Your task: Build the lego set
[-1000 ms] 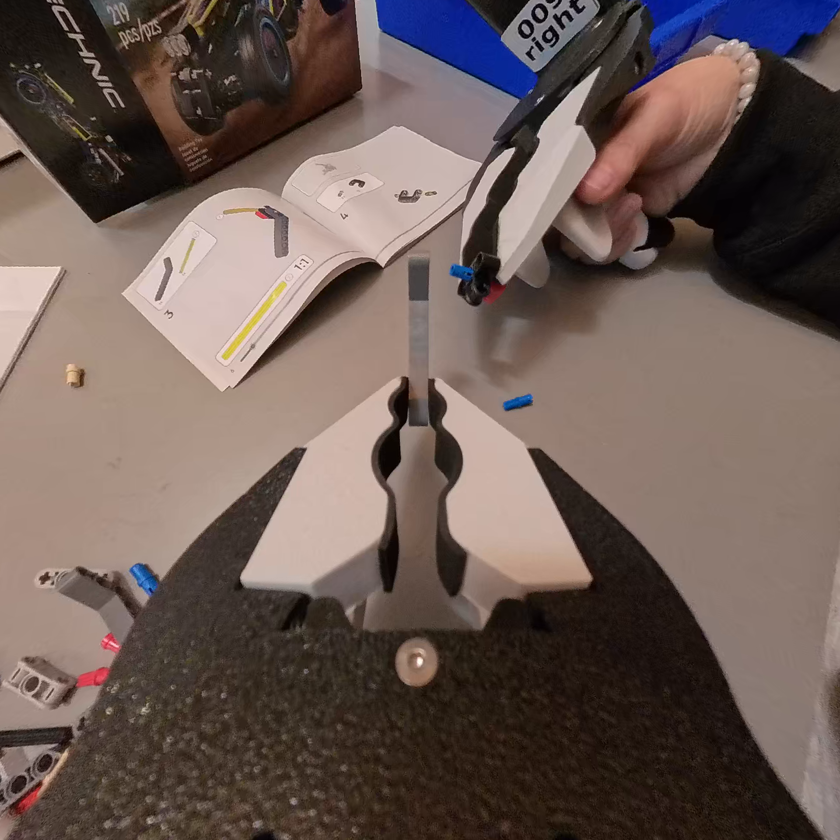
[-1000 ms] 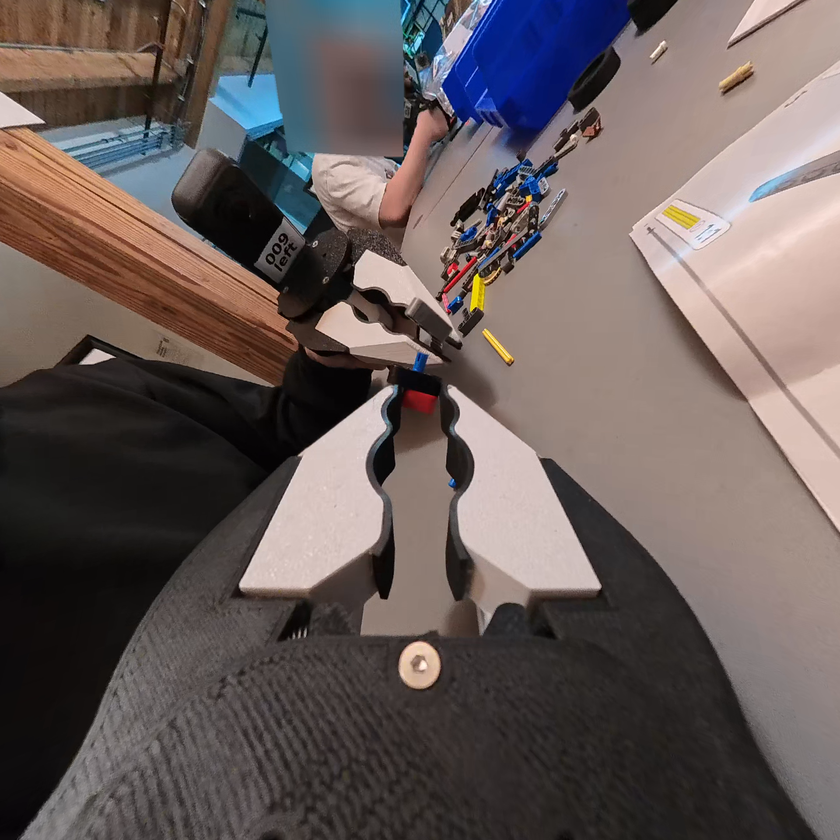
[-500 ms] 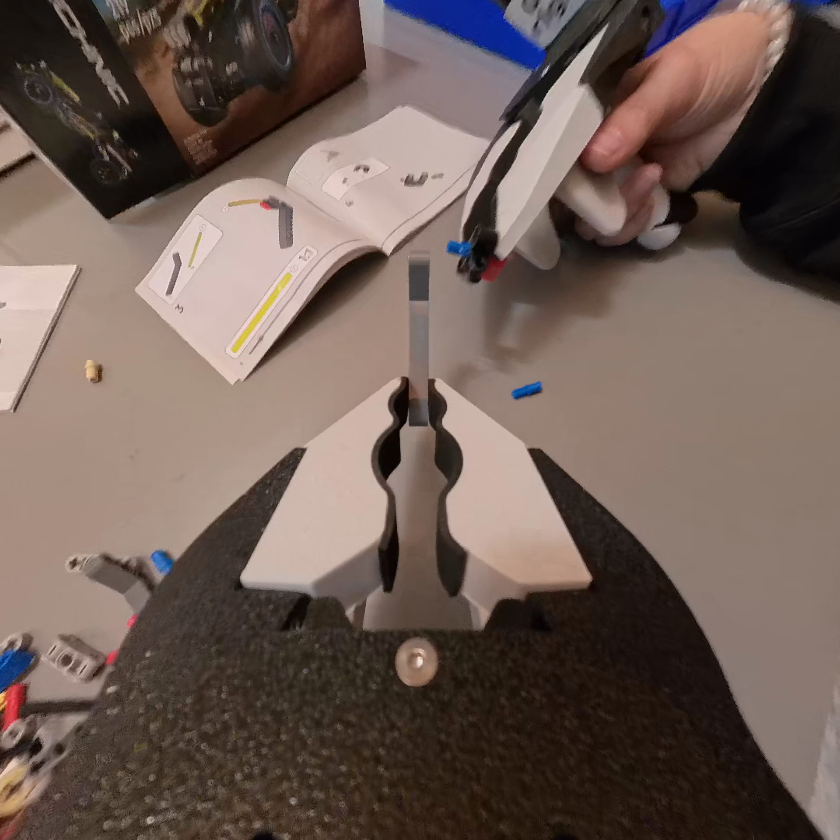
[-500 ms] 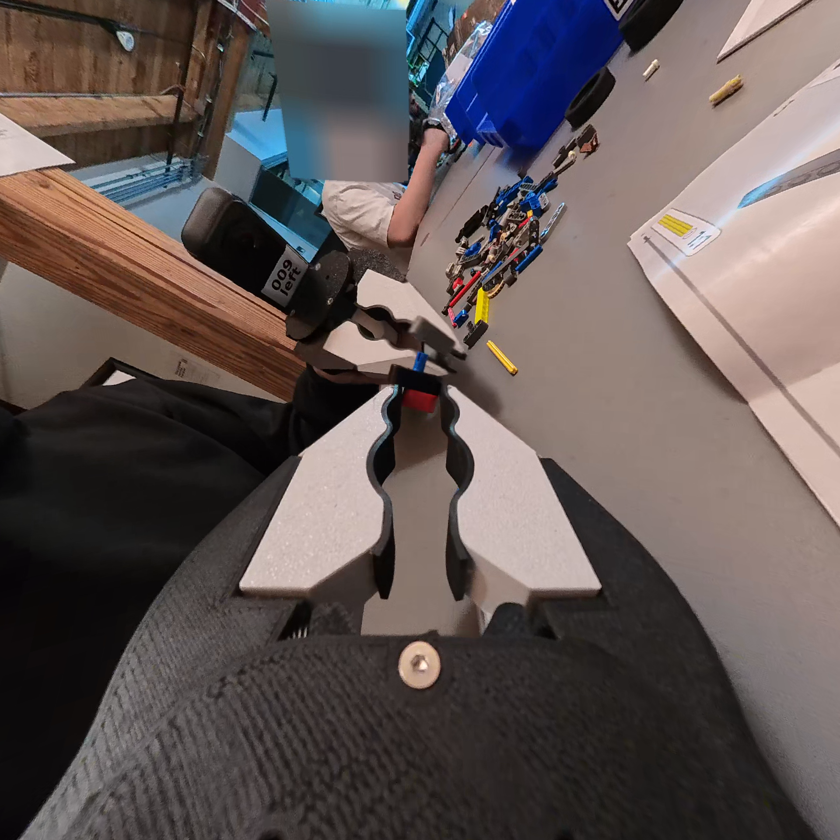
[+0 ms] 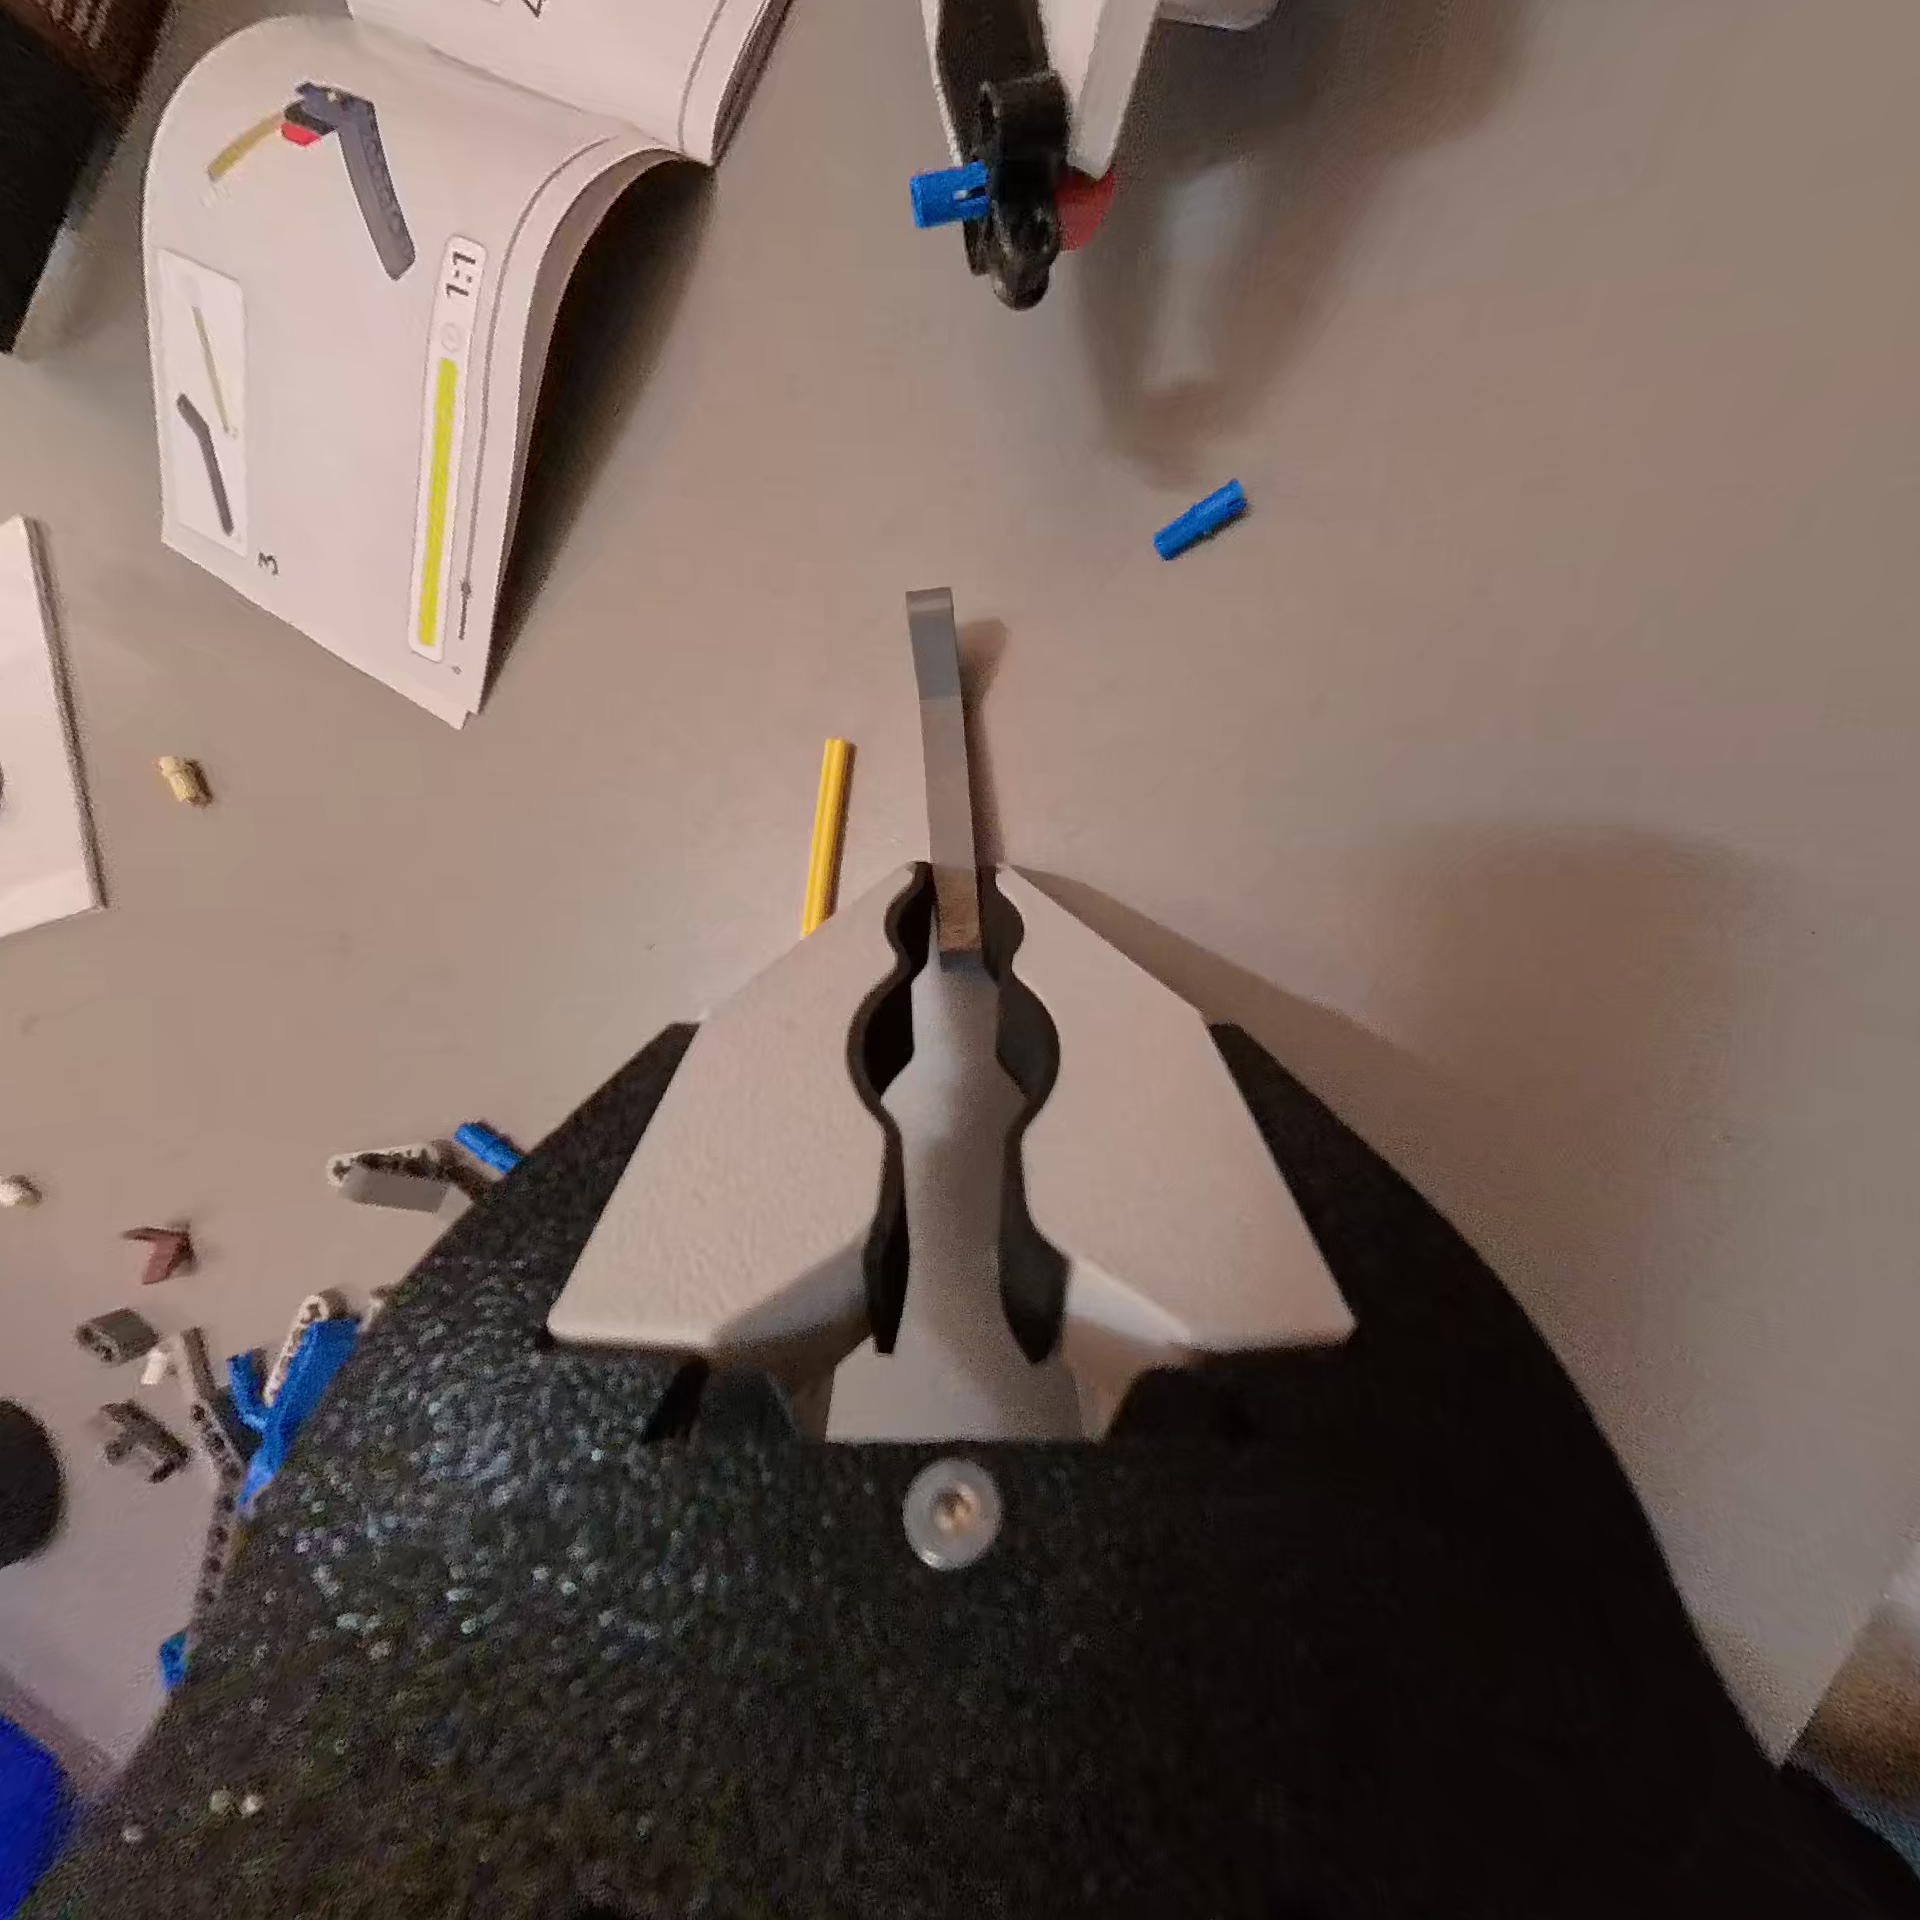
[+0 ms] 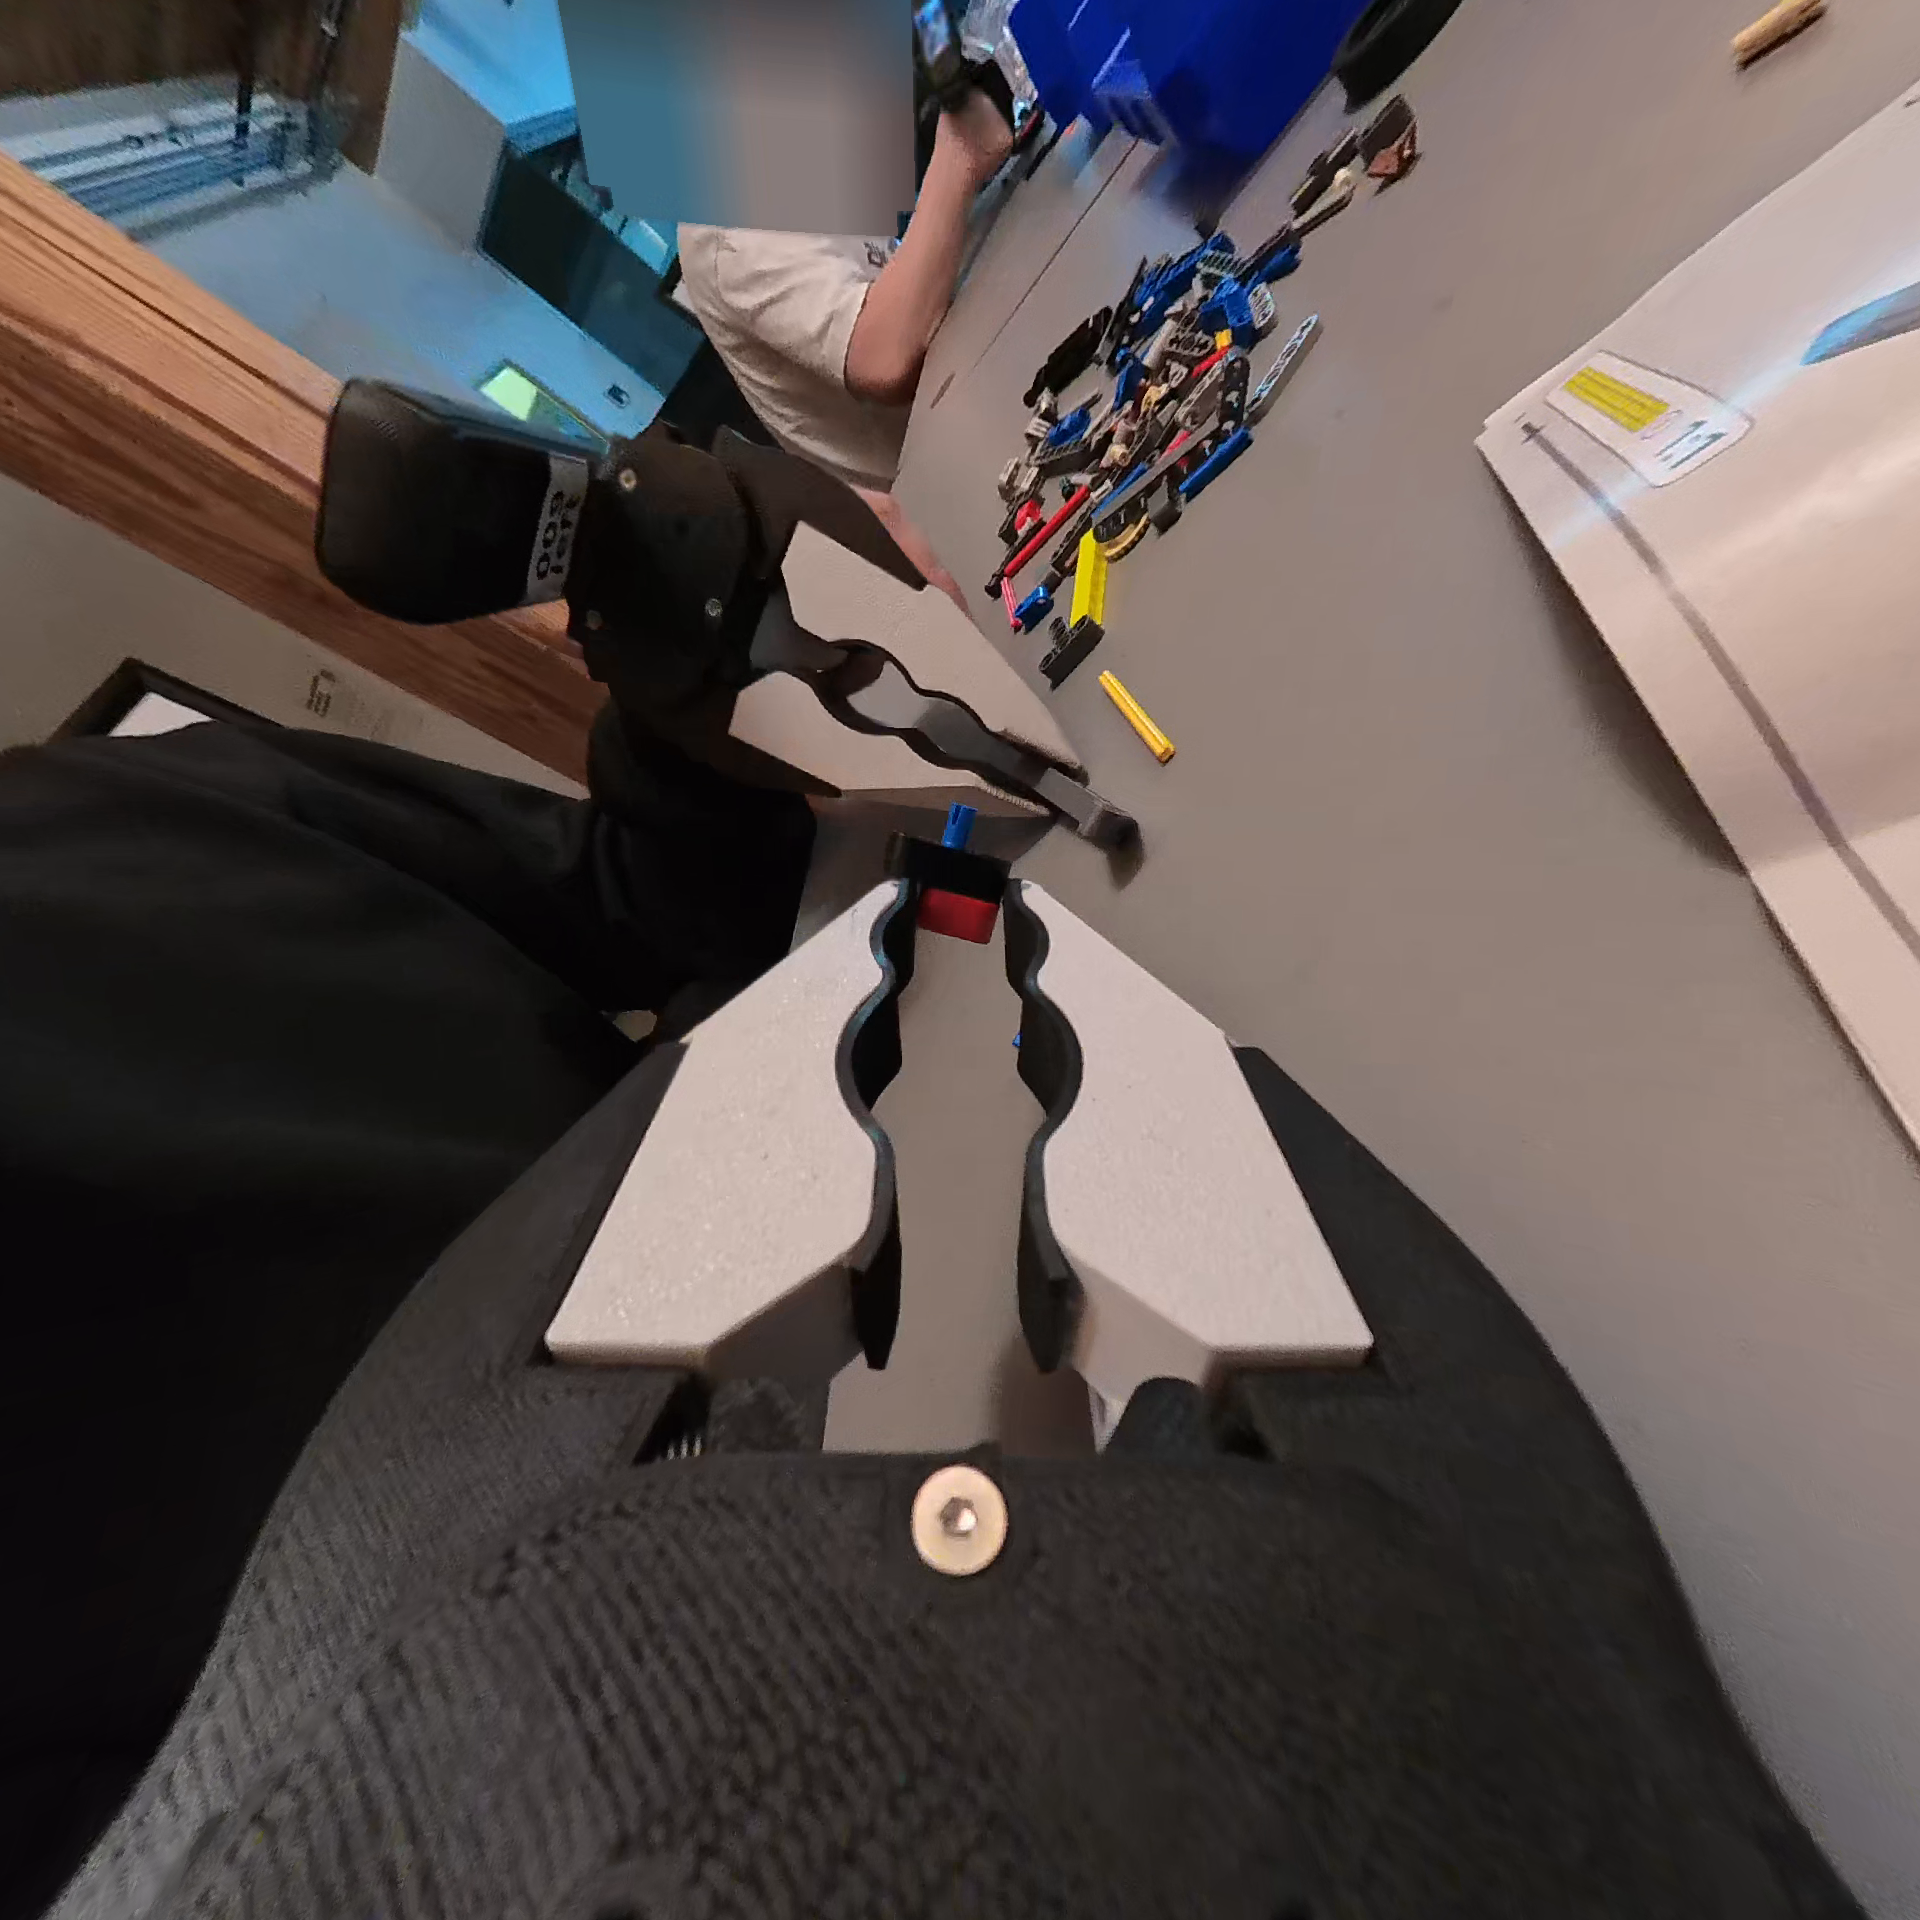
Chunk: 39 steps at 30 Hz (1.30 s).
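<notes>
My left gripper [image 5: 954,883] is shut on a long grey beam [image 5: 940,727] that points forward, its far end close to the grey table. My right gripper [image 6: 951,894] is shut on a small assembly [image 6: 954,906] made of a red piece, a black connector and a blue pin. In the left wrist view this assembly [image 5: 1013,197] hangs at the top, beyond the beam's tip. In the right wrist view the left gripper [image 6: 1049,795] and its beam [image 6: 1091,816] lie just past the blue pin.
An open instruction booklet [image 5: 364,312] lies at the far left. A yellow axle [image 5: 826,831] and a loose blue pin [image 5: 1200,517] lie near the beam. A pile of loose pieces [image 6: 1153,436] and a blue bin [image 6: 1195,62] are farther along the table. A person sits behind it. There is about 9 centimeters between the tips of the two grippers.
My left gripper has dropped toward the table and tipped down with the beam. The yellow axle has come into view. The right gripper keeps its small assembly near the beam's tip.
</notes>
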Each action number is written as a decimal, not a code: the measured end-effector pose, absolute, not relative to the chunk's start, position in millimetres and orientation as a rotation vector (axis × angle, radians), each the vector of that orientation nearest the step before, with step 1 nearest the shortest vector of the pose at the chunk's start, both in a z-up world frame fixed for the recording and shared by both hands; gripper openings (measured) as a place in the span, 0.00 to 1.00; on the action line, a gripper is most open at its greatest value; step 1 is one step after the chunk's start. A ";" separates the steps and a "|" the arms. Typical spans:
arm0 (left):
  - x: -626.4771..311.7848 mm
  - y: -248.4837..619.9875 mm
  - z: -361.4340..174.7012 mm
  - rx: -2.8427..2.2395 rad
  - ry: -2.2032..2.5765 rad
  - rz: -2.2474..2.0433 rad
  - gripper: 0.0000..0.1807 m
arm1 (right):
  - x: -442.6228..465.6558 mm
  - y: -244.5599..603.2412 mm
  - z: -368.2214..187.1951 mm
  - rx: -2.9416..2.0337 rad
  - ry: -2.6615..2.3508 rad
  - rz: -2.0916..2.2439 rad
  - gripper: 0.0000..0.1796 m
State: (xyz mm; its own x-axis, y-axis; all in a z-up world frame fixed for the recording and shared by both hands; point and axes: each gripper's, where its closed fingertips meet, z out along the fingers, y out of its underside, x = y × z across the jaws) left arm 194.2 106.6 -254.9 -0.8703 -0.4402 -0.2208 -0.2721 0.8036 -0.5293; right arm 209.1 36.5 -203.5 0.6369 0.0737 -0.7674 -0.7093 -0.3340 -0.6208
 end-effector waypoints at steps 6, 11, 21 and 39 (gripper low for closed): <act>185.7 100.3 -250.0 -0.587 2.707 -0.830 0.15 | 202.5 35.6 -199.9 -1.744 0.462 0.893 0.08; 180.8 93.3 -220.6 -0.550 2.660 -1.074 0.16 | 189.1 35.6 -188.1 -1.726 0.356 0.927 0.08; 169.5 38.6 -183.3 -0.096 2.378 -1.341 0.14 | 164.2 41.8 -178.9 -1.673 0.265 1.090 0.08; 204.6 56.6 -179.8 -0.578 2.275 -1.576 0.00 | 204.3 51.3 -175.4 -1.638 0.346 0.728 0.21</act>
